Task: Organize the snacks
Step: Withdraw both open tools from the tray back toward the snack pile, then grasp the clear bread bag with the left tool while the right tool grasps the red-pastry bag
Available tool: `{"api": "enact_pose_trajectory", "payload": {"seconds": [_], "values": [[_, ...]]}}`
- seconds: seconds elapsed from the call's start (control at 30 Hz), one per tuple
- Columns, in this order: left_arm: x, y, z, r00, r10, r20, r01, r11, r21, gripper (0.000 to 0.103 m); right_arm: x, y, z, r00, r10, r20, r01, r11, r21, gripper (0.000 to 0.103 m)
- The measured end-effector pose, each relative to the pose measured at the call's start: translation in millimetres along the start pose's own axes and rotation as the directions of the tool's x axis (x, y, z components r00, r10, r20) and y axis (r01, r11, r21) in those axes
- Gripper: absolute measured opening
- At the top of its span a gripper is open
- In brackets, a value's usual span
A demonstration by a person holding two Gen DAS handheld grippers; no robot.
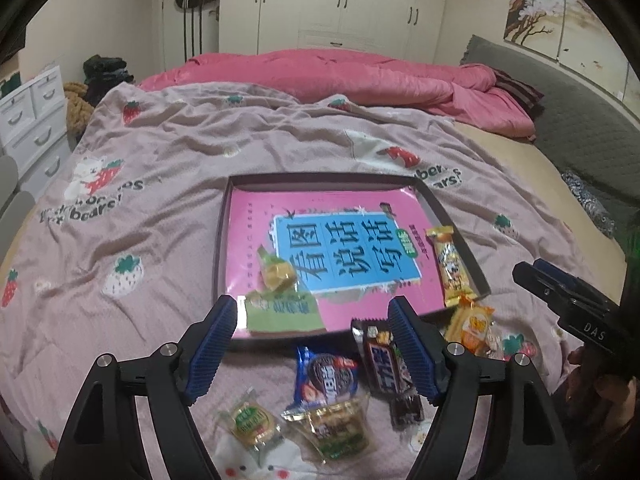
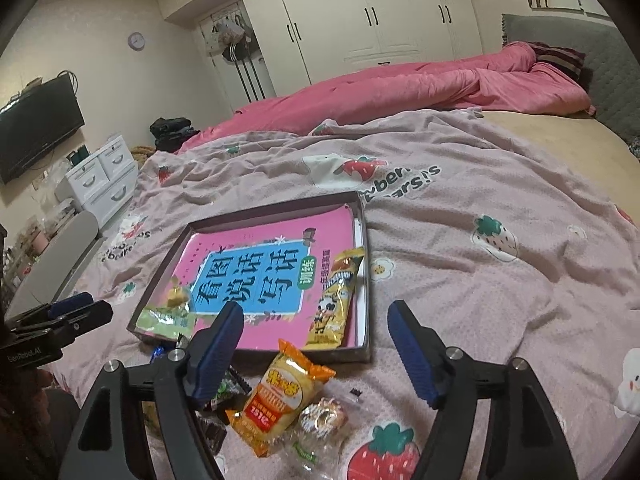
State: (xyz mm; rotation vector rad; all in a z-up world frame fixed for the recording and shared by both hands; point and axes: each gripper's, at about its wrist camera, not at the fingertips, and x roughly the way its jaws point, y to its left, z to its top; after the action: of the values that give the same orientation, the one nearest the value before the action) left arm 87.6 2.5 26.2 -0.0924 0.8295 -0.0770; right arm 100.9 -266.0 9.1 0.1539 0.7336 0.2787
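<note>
A shallow dark tray with a pink book inside lies on the bed. In it are a yellow snack bar, a green packet and a small yellow candy. Loose on the blanket in front of it lie a blue cookie pack, a dark chocolate bar, two clear-wrapped green pastries and an orange packet. My left gripper is open above the loose snacks. My right gripper is open above the orange packet.
The pink strawberry-print blanket covers the bed, with a rolled pink duvet behind. A clear-wrapped round pastry lies near the orange packet. White drawers and a TV stand left of the bed.
</note>
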Motion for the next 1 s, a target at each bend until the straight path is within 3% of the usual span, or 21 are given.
{"api": "enact_pose_trajectory", "payload": {"seconds": [1.0], "values": [[-11.5, -8.9, -47.5, 0.994, -0.02, -0.105, 0.017, 0.999, -0.029, 0.079, -25.8, 6.9, -36.4, 0.996, -0.058, -0.069, 0.059, 0.998, 0.011, 0.075]]}}
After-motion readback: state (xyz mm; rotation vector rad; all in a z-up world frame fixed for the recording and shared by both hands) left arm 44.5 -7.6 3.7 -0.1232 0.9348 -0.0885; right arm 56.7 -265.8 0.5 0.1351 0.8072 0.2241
